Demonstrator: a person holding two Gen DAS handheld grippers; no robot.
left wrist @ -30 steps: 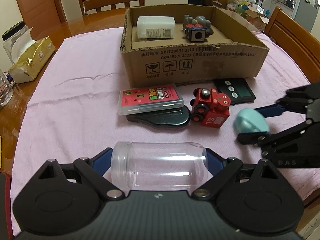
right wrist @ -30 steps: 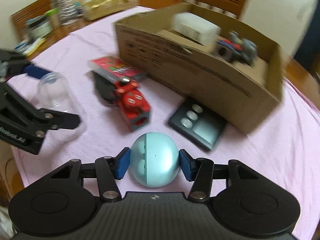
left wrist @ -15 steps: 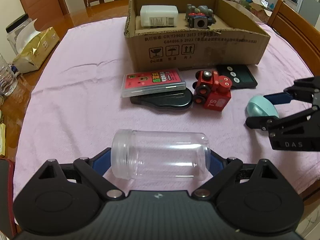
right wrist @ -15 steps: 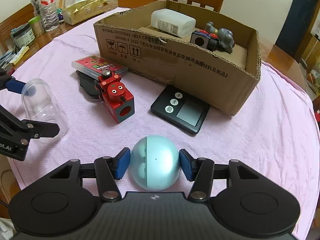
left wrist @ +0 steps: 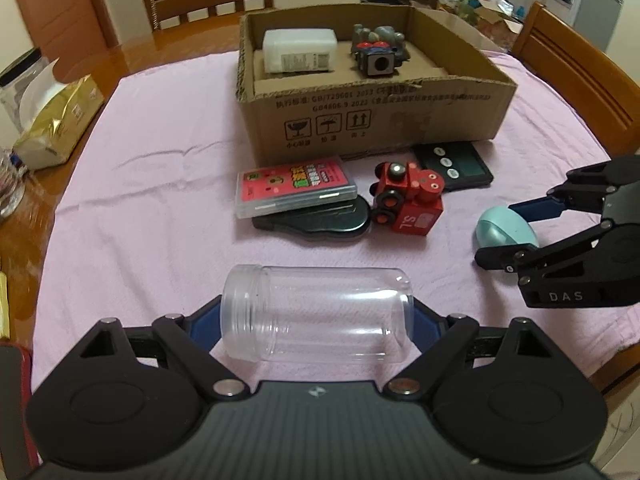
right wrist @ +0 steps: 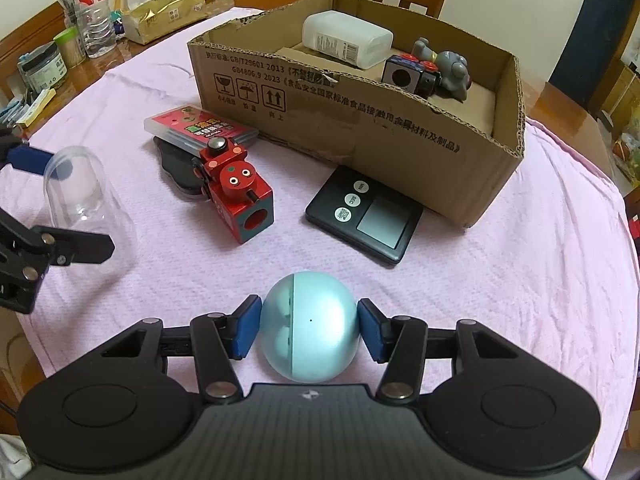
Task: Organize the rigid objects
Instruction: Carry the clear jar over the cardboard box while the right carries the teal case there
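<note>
While the left gripper (left wrist: 316, 316) holds the clear jar (left wrist: 316, 314) end to end in its jaws, light and probably slippery, the right gripper (right wrist: 309, 330) grips the smooth blue egg (right wrist: 310, 326) at its widest part, low over the worktop (right wrist: 500, 280). Beyond stands the box (right wrist: 400, 120).

Matte black left gripper (left wrist: 316, 322), lower half of frame: ribbed housing with a small pinwheel emblem, two round recessed discs, angular linkage arms with silver pivot screws, blue pads on the fingers (left wrist: 204, 326). Same build on the right gripper (right wrist: 309, 330); "DAS" in pale letters on its side, right edge of the left wrist view.
</note>
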